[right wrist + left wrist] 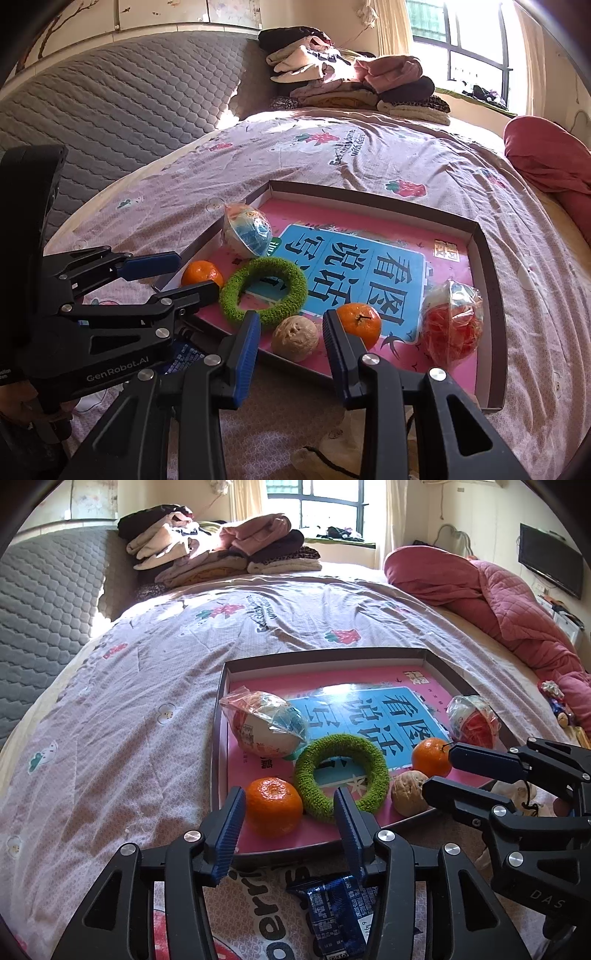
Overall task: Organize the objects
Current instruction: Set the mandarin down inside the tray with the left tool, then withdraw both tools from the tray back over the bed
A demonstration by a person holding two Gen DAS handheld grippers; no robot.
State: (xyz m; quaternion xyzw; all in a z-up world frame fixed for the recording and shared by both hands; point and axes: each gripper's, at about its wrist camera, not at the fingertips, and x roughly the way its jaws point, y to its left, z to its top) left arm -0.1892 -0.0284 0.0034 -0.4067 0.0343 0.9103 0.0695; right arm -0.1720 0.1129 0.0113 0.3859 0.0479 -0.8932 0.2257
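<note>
A shallow dark-rimmed tray (332,653) (369,199) with a pink and blue printed sheet lies on the bed. It holds a green knitted ring (341,775) (264,291), two oranges, a walnut (408,792) (295,338) and two plastic-wrapped balls (264,729) (472,720). My left gripper (289,805) (199,273) is open around the near-left orange (273,806) (202,273), which rests on the tray with a gap at the right pad. My right gripper (291,321) (439,773) stands open at the tray's near edge. The walnut lies just ahead of its tips, and the second orange (430,762) (360,323) is beside it.
A blue snack packet (336,915) lies on the bedspread under my left gripper. A beige thing with a black cord (517,794) (332,443) sits below my right gripper. Folded clothes (221,550) are stacked at the bed's far end, and a red quilt (498,594) is heaped on the right.
</note>
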